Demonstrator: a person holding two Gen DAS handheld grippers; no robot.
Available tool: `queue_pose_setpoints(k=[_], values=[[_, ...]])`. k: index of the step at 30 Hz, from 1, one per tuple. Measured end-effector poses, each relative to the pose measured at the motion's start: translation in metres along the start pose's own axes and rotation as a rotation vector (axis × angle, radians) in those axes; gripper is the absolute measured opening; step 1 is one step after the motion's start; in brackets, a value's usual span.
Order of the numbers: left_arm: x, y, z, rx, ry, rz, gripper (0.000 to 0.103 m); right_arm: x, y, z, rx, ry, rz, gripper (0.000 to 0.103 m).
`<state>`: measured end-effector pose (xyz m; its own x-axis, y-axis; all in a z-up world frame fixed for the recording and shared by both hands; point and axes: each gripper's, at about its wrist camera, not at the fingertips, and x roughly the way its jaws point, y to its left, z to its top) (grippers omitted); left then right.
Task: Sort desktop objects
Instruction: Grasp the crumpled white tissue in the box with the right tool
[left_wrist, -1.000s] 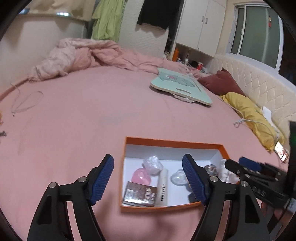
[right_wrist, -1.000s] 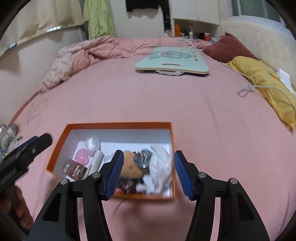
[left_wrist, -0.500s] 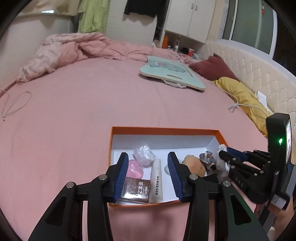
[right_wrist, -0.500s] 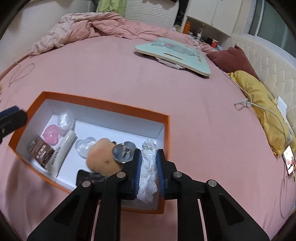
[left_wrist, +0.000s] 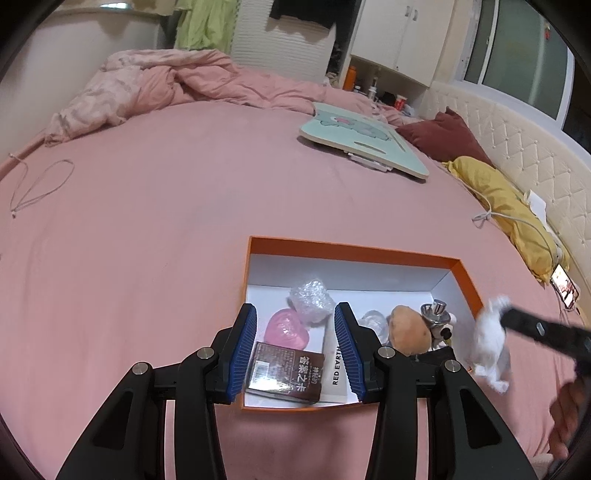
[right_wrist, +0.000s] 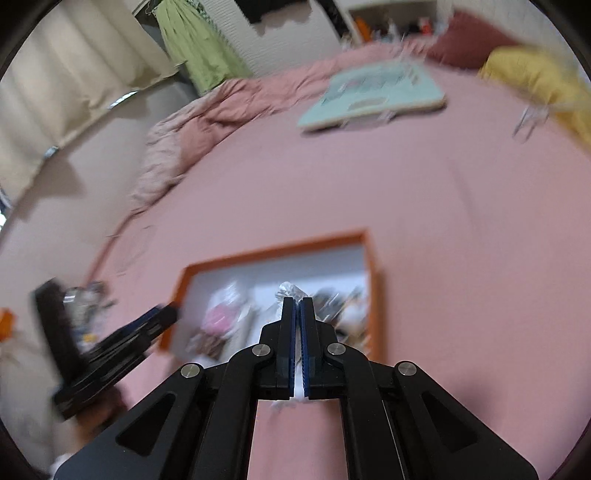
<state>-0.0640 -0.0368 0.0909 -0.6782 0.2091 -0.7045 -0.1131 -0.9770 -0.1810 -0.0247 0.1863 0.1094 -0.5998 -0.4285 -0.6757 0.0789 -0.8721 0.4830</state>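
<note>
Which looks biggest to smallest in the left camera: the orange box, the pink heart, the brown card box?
1. orange box, by far the biggest.
2. brown card box.
3. pink heart.
The last two look close in size, and the card box lies nearer the camera, so their order is unsure.

The right gripper (right_wrist: 297, 306) is clamped on a white wad (right_wrist: 290, 290), held above the pink bed (right_wrist: 443, 221). The orange box (right_wrist: 373, 288) sits just beyond. The left gripper (right_wrist: 162, 319) shows blurred at nine o'clock.
</note>
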Motion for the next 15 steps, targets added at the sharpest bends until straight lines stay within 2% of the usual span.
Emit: queue_pose_setpoints(k=[3, 5, 10, 12, 14, 15], values=[[0.001, 0.003, 0.0, -0.008, 0.002, 0.002, 0.042, 0.0, 0.016, -0.012, -0.028, 0.067, 0.071, 0.002], [0.001, 0.003, -0.001, -0.009, 0.001, 0.005, 0.042, 0.006, 0.029, -0.023, -0.078, 0.117, 0.074, 0.002], [-0.002, 0.005, 0.0, -0.015, -0.009, -0.003, 0.042, 0.038, 0.029, -0.041, -0.131, 0.228, -0.099, 0.002], [-0.003, 0.006, 0.001, -0.023, -0.013, -0.006, 0.042, 0.039, 0.025, -0.041, -0.123, 0.21, -0.131, 0.003], [-0.004, 0.009, 0.002, -0.037, -0.016, -0.021, 0.042, 0.029, 0.026, -0.035, -0.123, 0.132, -0.134, 0.006], [-0.004, 0.009, 0.003, -0.041, -0.017, -0.025, 0.042, 0.024, 0.027, -0.031, -0.12, 0.087, -0.124, 0.022]])
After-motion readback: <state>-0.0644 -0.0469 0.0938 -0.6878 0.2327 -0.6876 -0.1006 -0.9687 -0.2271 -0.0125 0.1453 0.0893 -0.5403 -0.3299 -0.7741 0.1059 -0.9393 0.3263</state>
